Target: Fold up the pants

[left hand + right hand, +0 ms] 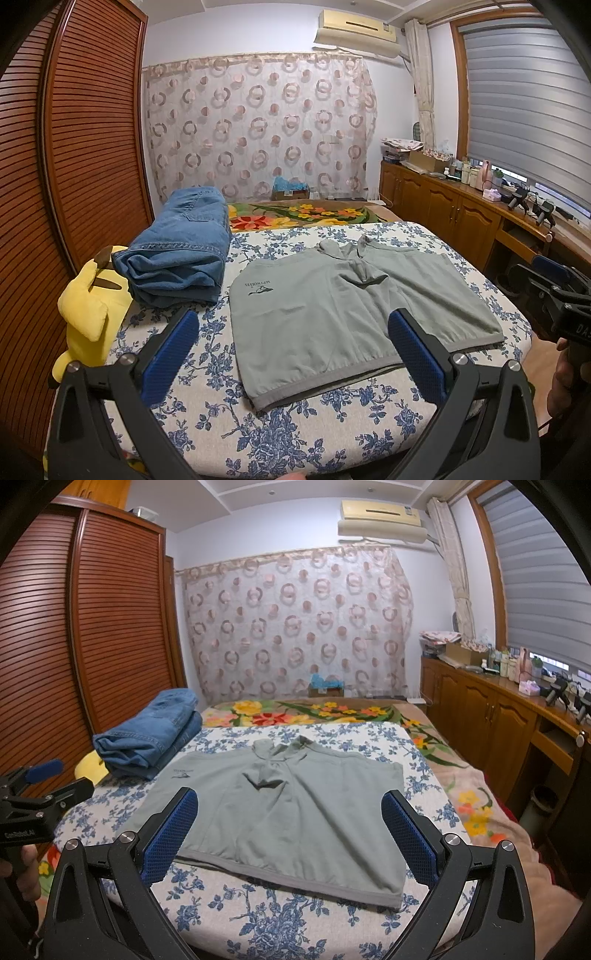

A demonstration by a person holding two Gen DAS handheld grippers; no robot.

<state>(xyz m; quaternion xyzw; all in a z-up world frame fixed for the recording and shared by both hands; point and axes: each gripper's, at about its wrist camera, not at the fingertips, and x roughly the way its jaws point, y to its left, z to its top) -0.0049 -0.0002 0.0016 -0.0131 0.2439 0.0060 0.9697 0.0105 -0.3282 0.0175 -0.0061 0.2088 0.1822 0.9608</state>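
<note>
Grey pants (343, 317) flat on bed, just beyond both wide-spread, empty hand-held grippers (293, 332) (290, 812).

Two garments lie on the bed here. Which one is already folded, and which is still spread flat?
The blue denim jeans sit folded in a thick stack at the bed's left edge. The grey-green shorts lie spread flat in the middle, nearest both open grippers.

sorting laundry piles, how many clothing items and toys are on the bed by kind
grey-green shorts, spread flat: 1
folded blue jeans, stacked at the left; the number of pairs in the stack cannot be told: 1 stack
yellow plush toy, at the bed's left edge: 1
total: 3

Both the left gripper and the right gripper are open and hold nothing.
</note>
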